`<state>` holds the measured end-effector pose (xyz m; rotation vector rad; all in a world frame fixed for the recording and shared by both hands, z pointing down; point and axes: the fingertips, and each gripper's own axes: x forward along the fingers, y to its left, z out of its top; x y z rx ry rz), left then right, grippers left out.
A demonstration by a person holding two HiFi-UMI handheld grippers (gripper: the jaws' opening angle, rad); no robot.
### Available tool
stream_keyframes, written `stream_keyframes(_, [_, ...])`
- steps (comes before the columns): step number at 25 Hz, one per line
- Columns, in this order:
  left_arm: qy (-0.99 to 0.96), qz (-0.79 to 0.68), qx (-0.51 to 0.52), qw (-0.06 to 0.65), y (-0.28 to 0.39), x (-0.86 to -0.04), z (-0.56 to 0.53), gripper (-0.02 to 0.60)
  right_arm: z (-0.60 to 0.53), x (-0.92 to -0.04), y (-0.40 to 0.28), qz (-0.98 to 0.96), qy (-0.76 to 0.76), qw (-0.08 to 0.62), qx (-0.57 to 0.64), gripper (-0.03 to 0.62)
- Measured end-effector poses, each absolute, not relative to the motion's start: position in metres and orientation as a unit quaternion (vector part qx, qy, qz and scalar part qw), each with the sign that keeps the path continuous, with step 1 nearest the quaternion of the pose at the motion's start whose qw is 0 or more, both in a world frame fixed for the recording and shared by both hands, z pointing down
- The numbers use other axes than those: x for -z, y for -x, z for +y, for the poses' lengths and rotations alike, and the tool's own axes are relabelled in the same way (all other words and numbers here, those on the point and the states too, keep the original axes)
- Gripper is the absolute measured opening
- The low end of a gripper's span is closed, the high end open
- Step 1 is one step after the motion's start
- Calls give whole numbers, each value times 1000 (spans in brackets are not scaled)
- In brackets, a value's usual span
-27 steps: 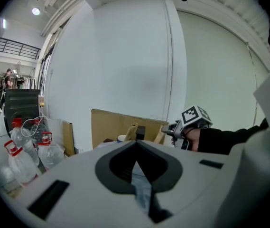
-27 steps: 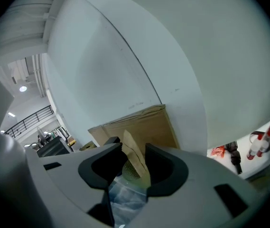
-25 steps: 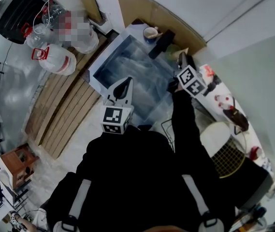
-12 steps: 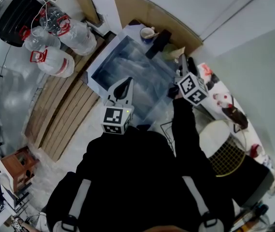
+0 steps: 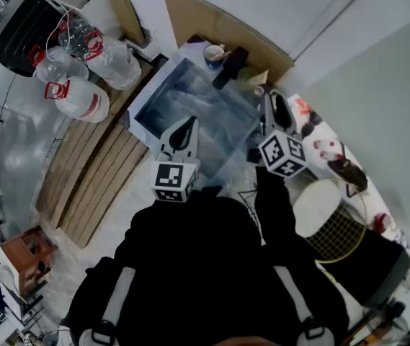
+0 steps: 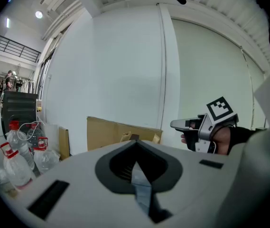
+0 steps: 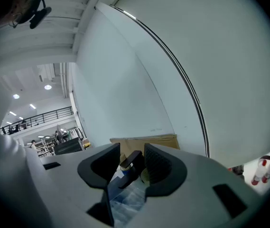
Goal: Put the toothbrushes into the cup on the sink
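Observation:
The steel sink [image 5: 163, 92] lies ahead of me in the head view. A small cup [image 5: 214, 52] stands at its far rim beside a black faucet [image 5: 231, 65]; something pale sticks out of the cup, too small to name. My left gripper [image 5: 186, 122] hovers over the sink's near edge, jaws shut and empty [image 6: 135, 146]. My right gripper [image 5: 271, 99] is at the sink's right side, open with nothing between its pads [image 7: 132, 161]. The faucet [image 7: 130, 158] and sink basin [image 7: 127, 201] show through its gap. I cannot make out any loose toothbrush.
Large water bottles [image 5: 82, 63] stand to the left by a black crate [image 5: 21, 24]. Cardboard [image 5: 219, 21] leans on the wall behind the sink. A shelf of small red-and-white items [image 5: 327, 150] and a round white basket [image 5: 328, 218] are on the right. Wooden slats [image 5: 89, 171] lie below left.
My right gripper has drawn back toward my body and a little lower. The view has shifted slightly. The left gripper has hardly moved.

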<state>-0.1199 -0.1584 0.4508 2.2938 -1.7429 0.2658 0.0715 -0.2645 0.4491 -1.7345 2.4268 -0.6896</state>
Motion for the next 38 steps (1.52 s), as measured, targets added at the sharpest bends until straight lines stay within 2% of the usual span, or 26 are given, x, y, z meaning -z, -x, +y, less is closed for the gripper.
stream_keyframes(6, [-794, -593, -80, 107, 114, -440, -151, 2, -230, -430, -66, 813, 555, 31, 171, 88])
stream_keyframes(8, [-796, -592, -78, 102, 112, -437, -148, 2, -218, -425, -60, 826, 543, 19, 148, 40])
stream_keyframes(12, [-797, -591, -75, 93, 111, -433, -141, 2, -195, -421, -48, 847, 519, 5, 116, 5])
stream_keyframes(19, [-798, -592, -68, 92, 111, -432, -134, 2, -169, -415, -31, 868, 491, -12, 78, 3])
stream_keyframes(38, [-801, -589, -68, 81, 108, -432, -127, 2, -152, -419, -29, 866, 494, -25, 70, 2])
